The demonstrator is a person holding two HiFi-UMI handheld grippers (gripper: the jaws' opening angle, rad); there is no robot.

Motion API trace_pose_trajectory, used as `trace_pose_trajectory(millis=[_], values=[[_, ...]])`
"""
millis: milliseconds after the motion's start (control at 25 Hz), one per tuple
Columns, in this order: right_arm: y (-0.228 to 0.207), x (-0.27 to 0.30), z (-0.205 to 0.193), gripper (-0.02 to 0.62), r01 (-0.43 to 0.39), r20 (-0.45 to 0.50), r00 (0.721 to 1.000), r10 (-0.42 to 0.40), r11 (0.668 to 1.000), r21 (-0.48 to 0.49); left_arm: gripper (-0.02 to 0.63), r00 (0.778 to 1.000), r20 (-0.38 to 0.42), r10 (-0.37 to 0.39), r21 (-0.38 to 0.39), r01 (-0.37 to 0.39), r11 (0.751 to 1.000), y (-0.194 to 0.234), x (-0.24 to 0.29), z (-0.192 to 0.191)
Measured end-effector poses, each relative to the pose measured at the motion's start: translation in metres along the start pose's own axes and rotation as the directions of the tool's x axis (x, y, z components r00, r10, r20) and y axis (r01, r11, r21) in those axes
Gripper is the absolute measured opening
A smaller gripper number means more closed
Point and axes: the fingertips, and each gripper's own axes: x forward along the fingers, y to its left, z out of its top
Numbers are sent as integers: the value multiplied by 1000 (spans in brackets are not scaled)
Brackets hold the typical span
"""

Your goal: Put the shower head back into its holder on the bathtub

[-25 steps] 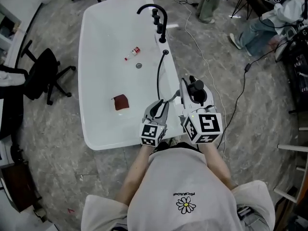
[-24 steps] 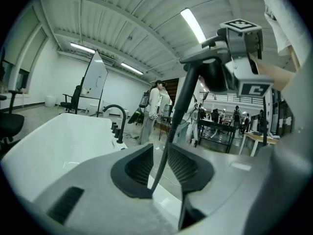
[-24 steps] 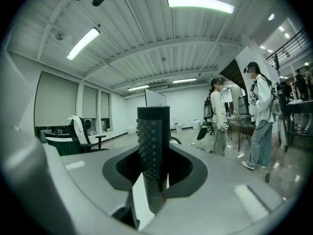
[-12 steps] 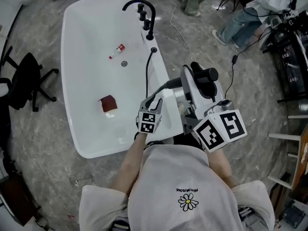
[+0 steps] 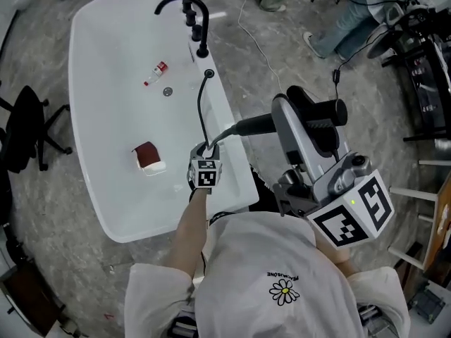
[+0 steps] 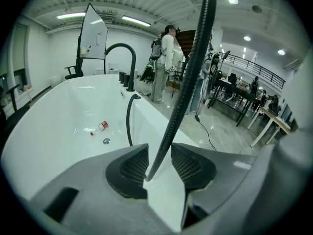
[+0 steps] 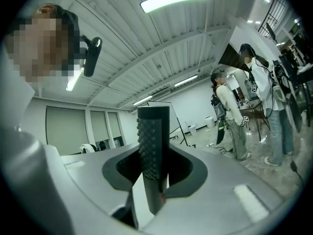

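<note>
The black shower head (image 5: 318,111) is raised over the floor to the right of the white bathtub (image 5: 106,62), and my right gripper (image 5: 299,118) is shut on it. In the right gripper view its nubbed black body (image 7: 153,146) stands clamped between the pads of that gripper (image 7: 154,163). Its black hose (image 5: 201,108) runs from a hole in the tub's rim down to my left gripper (image 5: 206,148) at the rim's near end. That gripper (image 6: 160,155) is opening, with the hose (image 6: 188,82) passing loosely between its pads. The black faucet and its posts (image 5: 199,32) stand on the rim at the far end.
In the tub lie a small red-capped bottle (image 5: 153,72), a drain (image 5: 168,91) and a brown pad on a white block (image 5: 146,157). An office chair (image 5: 28,129) stands at left. Cables and seated or standing people (image 5: 338,27) are on the floor at right.
My left gripper has sunk along the hose to the tub's rim, and its jaws have spread. The right gripper has risen toward the camera with the shower head.
</note>
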Motion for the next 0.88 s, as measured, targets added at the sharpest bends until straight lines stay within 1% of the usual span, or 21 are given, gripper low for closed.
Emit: trace_pose_trajectory(millis=[120, 200, 320, 400, 480, 520, 560, 640, 720, 800, 880], values=[[-16, 4, 10, 117, 5, 9, 1000, -5, 1000, 3, 132, 999, -45, 0, -29, -1, 1000, 8, 21, -5], [-25, 6, 13, 117, 16, 11, 1000, -15, 1000, -13, 92, 998, -68, -9, -49, 6, 999, 9, 34, -10], [-37, 8, 12, 117, 35, -3, 999, -35, 999, -26, 74, 996, -90, 11, -60, -16, 998, 10, 41, -10], [-42, 7, 17, 117, 38, 8, 999, -38, 999, -8, 61, 997, -53, 53, -54, -56, 997, 21, 40, 5], [-43, 5, 26, 116, 35, 37, 999, -35, 999, 1, 57, 993, 32, 111, -54, -109, 993, 41, 31, 39], [-43, 3, 31, 115, 36, 54, 998, -36, 999, -5, 55, 987, 83, 141, -55, -136, 989, 52, 24, 62], [-42, 0, 35, 117, 41, 71, 997, -39, 999, -18, 55, 977, 138, 165, -53, -159, 986, 63, 16, 88], [-39, -8, 44, 116, 61, 105, 993, -55, 997, -55, 56, 948, 255, 190, -39, -186, 982, 79, 0, 140], [-34, -18, 51, 115, 85, 131, 989, -73, 992, -89, 57, 908, 374, 189, -27, -193, 981, 86, -21, 192], [-29, -26, 57, 115, 102, 155, 984, -85, 989, -107, 54, 865, 463, 193, -8, -213, 977, 88, -46, 236], [-25, -32, 62, 115, 111, 189, 978, -90, 988, -104, 55, 822, 539, 186, 64, -260, 963, 88, -73, 282]])
